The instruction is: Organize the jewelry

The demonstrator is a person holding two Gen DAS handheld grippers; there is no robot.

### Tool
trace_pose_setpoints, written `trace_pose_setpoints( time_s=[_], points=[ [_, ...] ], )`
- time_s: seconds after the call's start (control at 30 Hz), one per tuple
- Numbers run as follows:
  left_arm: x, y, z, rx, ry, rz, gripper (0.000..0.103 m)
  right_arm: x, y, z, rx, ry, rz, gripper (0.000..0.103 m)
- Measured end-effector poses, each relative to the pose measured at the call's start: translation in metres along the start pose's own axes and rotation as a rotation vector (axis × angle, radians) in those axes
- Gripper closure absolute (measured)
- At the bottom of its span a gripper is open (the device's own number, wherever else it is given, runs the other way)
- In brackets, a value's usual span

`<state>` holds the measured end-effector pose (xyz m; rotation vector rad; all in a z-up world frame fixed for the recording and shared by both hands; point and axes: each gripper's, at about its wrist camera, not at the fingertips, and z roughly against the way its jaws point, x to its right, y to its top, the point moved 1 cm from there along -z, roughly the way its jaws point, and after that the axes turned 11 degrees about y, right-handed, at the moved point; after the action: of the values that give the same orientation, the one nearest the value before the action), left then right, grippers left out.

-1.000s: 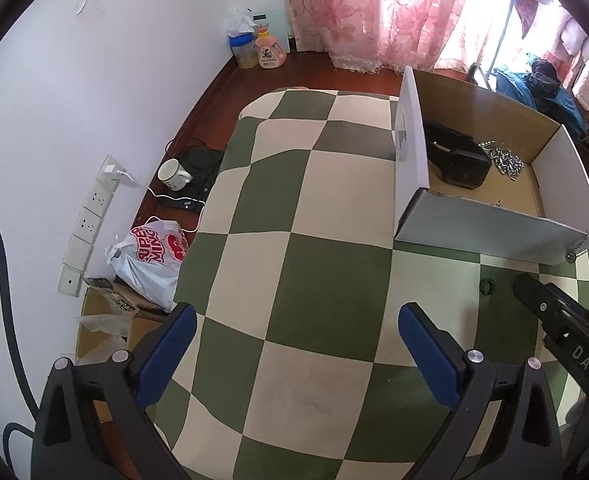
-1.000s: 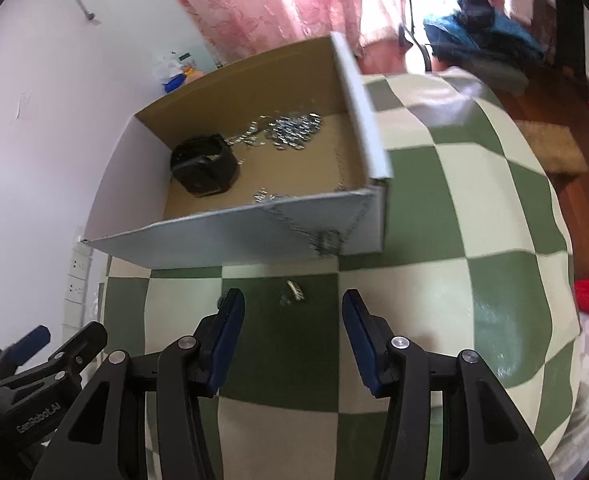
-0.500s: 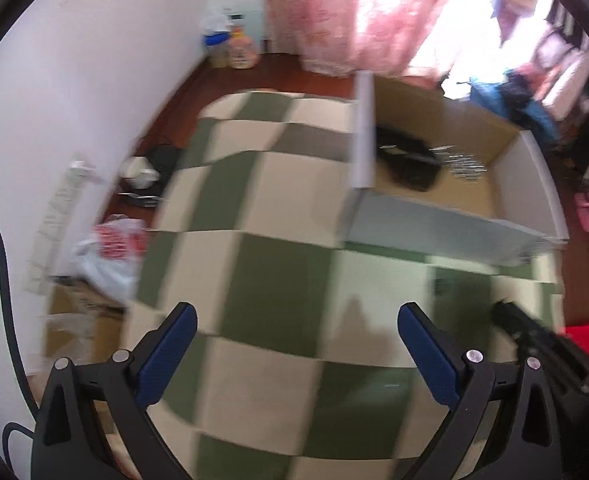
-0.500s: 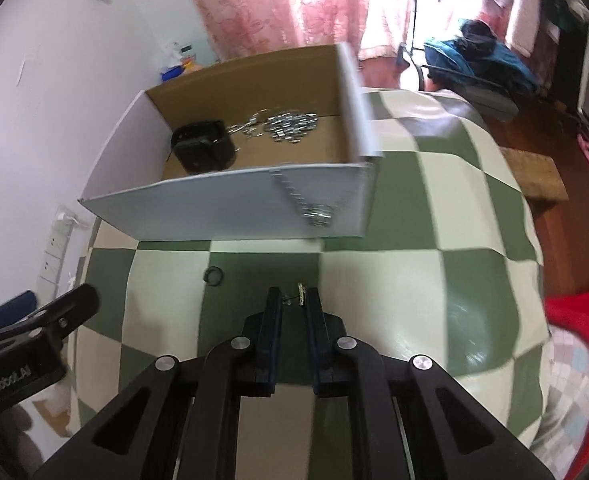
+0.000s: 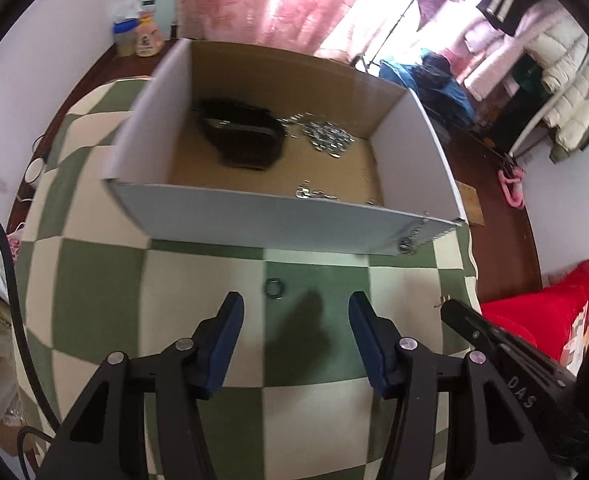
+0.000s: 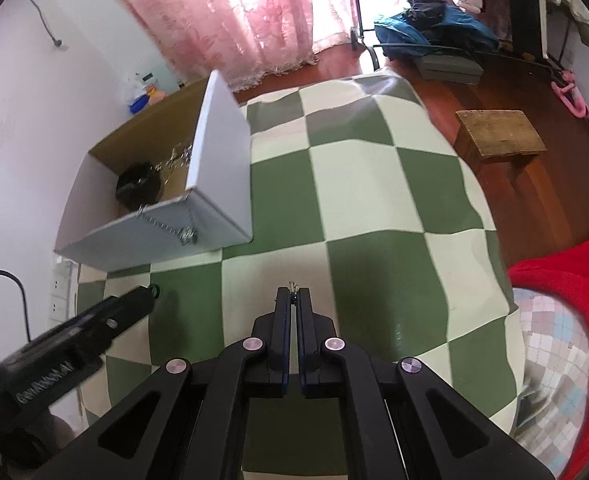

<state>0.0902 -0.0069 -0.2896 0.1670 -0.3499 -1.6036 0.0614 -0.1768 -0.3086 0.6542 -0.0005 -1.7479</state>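
Landmark: cardboard box on the green-and-cream checked cloth.
Right gripper: jaws pinched tight on a small metal jewelry piece, just before the box.
Left gripper: jaws closing, nothing between them.
Dark ring: on the cloth before the box's front wall, just beyond the left gripper's fingertips.
Chain: draped over the box's front corner.

Two black hand-held grippers with blue finger pads

The left gripper has black angular arms with triangular cut-outs, silver round screws at the pivots and dark blue pads lining the inner faces of its fingers; a black cable curves along its left side. The right gripper is built the same, black with silver screws and thin blue pads. White lettering is printed along each gripper's black side, partly readable as "DAS".
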Motion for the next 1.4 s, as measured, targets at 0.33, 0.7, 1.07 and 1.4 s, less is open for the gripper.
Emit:
trace_pose_setpoints(
  time_s=[0.33,0.7,1.07,1.4],
  points=[
    [0.003,-0.005,-0.011,-0.044,0.063,-0.008,0.094,0.014,0.009,0.007,0.029,0.013,-0.047,0.1],
    [-0.002,-0.005,-0.01,-0.023,0.018,0.075,0.09,0.032,0.007,0.008,0.04,0.031,-0.103,0.1],
    [-0.001,-0.006,-0.002,0.065,0.223,0.108,0.061,0.045,0.011,0.01,0.059,0.049,-0.14,0.1],
    [0.022,0.0,-0.018,0.043,0.276,0.04,0.062,0.051,0.012,0.013,0.066,0.053,-0.154,0.1]
  ],
)
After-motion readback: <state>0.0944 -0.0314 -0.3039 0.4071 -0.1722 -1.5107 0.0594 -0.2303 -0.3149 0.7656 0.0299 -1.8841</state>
